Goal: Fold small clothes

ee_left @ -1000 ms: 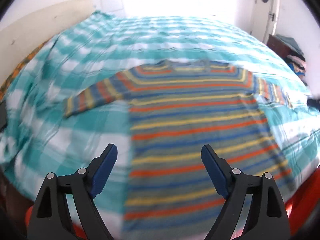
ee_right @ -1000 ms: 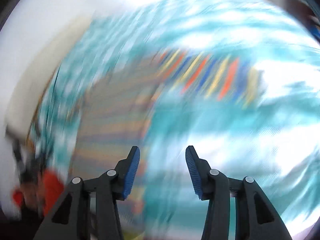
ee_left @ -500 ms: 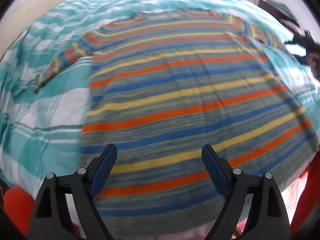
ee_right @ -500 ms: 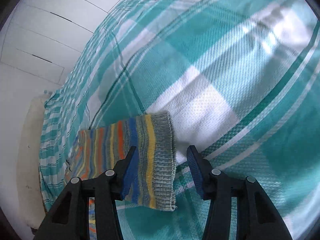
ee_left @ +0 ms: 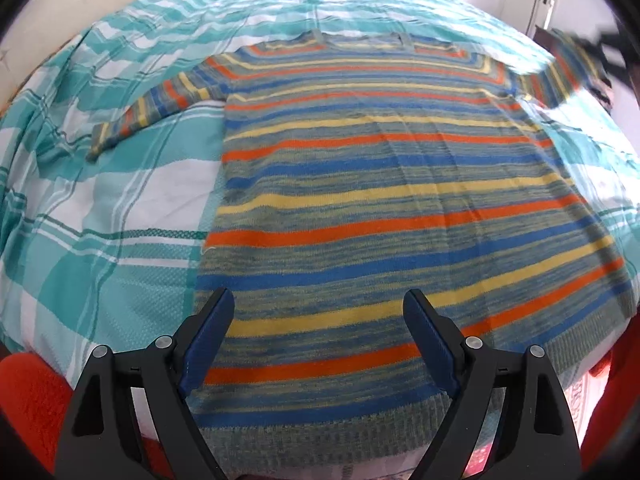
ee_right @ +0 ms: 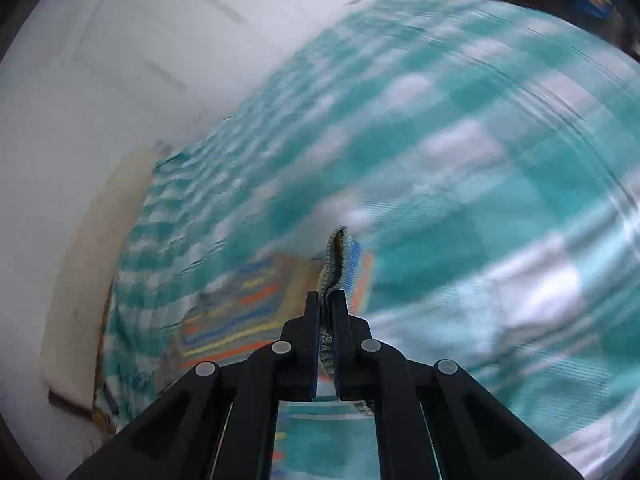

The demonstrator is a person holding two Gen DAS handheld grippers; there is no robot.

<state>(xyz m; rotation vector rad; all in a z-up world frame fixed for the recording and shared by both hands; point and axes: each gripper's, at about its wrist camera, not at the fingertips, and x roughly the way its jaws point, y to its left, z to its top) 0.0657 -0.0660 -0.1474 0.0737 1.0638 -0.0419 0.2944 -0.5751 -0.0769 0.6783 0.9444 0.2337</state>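
Note:
A striped knitted sweater (ee_left: 380, 184) in grey-green, blue, yellow and orange lies flat on the bed, hem toward me. My left gripper (ee_left: 320, 312) hangs open just above its lower part, nothing between the fingers. The sweater's left sleeve (ee_left: 160, 100) lies spread on the cover. In the right wrist view my right gripper (ee_right: 327, 300) is shut on the grey ribbed sleeve cuff (ee_right: 338, 260), which sticks up from the jaws. The lifted right sleeve (ee_left: 560, 68) and that gripper (ee_left: 612, 50) appear blurred at the far right of the left wrist view.
A teal and white checked cover (ee_left: 100, 220) spreads over the whole bed. A pale headboard (ee_left: 80, 4) stands at the far left, white wall panels (ee_right: 120, 80) beyond. Dark furniture with piled clothes (ee_left: 604, 88) sits at the far right. Red fabric (ee_left: 28, 400) shows at the near edge.
My right gripper closed on the sleeve cuff and lifted it off the cover, swinging sideways. The left gripper sank a little closer to the sweater's hem, still open.

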